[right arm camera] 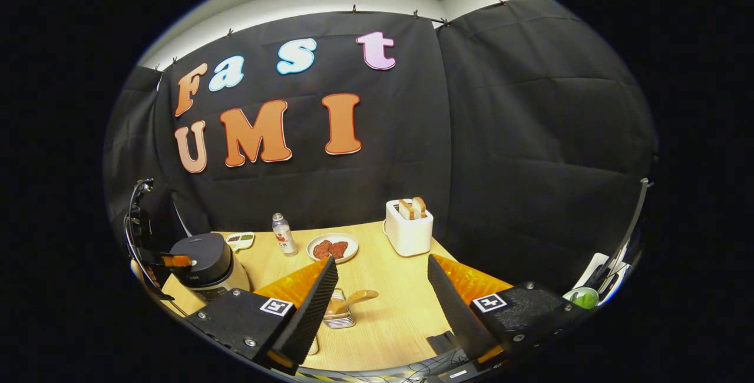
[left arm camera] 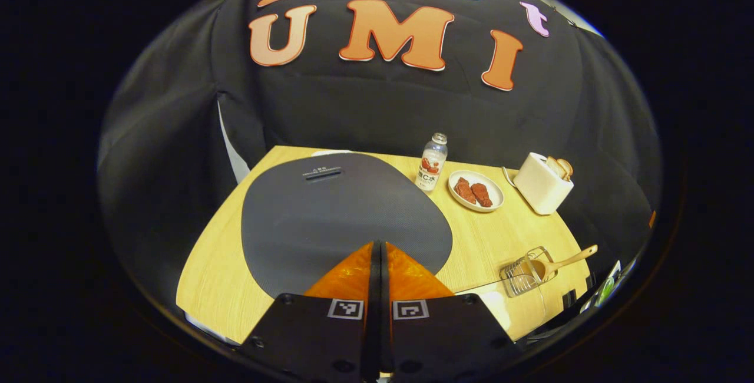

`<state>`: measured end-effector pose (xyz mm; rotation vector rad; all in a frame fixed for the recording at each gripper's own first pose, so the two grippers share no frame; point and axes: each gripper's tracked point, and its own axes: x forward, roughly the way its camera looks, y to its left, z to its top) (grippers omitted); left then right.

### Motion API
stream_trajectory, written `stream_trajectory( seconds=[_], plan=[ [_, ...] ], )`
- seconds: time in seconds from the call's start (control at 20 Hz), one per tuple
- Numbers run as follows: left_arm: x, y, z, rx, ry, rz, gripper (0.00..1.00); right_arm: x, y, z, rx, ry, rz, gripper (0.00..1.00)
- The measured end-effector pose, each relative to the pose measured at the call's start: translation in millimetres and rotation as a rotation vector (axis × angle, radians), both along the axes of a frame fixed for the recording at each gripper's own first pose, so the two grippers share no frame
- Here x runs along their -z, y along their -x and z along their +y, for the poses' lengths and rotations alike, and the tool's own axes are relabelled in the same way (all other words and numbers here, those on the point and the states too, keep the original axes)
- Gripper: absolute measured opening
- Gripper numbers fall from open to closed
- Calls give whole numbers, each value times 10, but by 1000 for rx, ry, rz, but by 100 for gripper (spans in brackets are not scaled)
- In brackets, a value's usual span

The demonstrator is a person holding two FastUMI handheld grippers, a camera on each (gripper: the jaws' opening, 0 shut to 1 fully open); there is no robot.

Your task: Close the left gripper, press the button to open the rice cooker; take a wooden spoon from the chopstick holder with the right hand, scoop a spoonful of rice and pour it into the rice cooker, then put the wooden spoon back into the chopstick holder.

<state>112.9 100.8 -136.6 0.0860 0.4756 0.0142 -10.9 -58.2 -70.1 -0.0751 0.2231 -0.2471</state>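
The left gripper (left arm camera: pixel 379 246), its two fingers pressed together with nothing between them, hangs directly over the dark lid of the rice cooker (left arm camera: pixel 330 212), which is not yet open. In the right gripper view the same tool appears far off to the left, at the front of the cooker (right arm camera: pixel 203 262). The button itself cannot be made out beneath the fingertips.

The right gripper (right arm camera: pixel 382 294) waits with its fingers spread wide and empty. Ahead of it and slightly to its left, low between the fingers, lies the wire chopstick holder (right arm camera: pixel 340 312) with the wooden spoon (right arm camera: pixel 353 299) in it; the holder looks to be resting on its side on the table (right arm camera: pixel 389 271), the spoon's handle pointing outward.

The risk here is a press that lands on smooth lid rather than on the release: closed tips could skid, or shove the whole cooker across the table without springing it. If the lid does pop, it may strike a gripper that hovers this close above it. Later, a tipped holder could slide or roll when the spoon is pulled out or returned.

Farther ahead stand a bottle (left arm camera: pixel 432 162), a plate (left arm camera: pixel 495 200) and a toaster (left arm camera: pixel 542 184).
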Motion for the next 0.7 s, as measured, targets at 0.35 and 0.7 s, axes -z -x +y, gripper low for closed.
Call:
stream_trajectory(
  seconds=[0.35, 0.7],
  plan=[
    [-1370, 235, -228, -11, 39, -315, 5, 160, -11, -2, -22, -119, -4, 100],
    [-1490, 564, -153, -70, -41, -358, 5, 545, -66, -28, -47, -265, 44, 95]
  ],
)
